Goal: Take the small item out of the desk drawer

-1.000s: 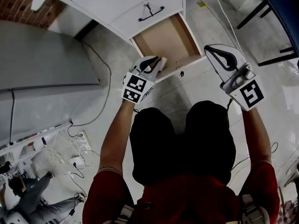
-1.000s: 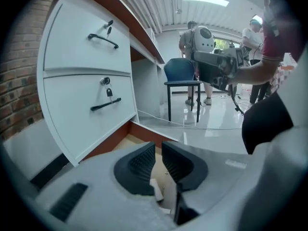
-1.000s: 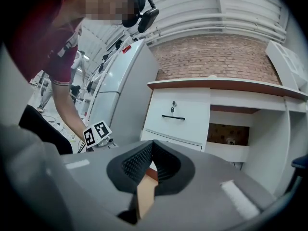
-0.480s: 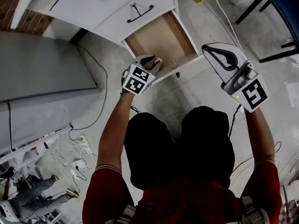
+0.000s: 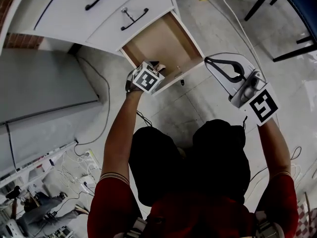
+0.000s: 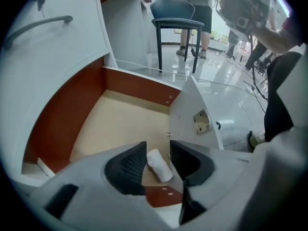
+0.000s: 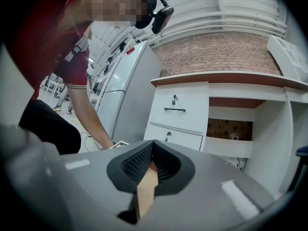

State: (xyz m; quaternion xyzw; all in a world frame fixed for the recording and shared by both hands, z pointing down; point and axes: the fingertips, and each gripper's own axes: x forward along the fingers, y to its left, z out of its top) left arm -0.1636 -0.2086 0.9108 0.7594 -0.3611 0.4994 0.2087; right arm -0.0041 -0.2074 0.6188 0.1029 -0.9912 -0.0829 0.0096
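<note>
Jaws of the left gripper stood well apart, having just been opening, with a small white roll lying between the ribbed pads. Neither pad pressed on it, so nothing was gripped yet. The gripper pointed steeply down into the open drawer, probably because the drawer sits low and the roll rests flat on its tan floor. The roll lay at the near end of the drawer, just beside the white panel with the metal plate. The jaws straddled its narrow width, which looked like the easiest line for a pinch. The drawer was pulled far out, leaving the rest of its floor bare and giving room to come in from above. Off to the side, the right gripper was held level and clear of the drawer, jaw tips pressed together. A tan sliver showed in the gap behind the tips, and I could not tell what it was. It seemed parked out of the way. Farther off, the white desk showed closed upper drawers, and a blue chair stood on the glossy floor beyond.
</note>
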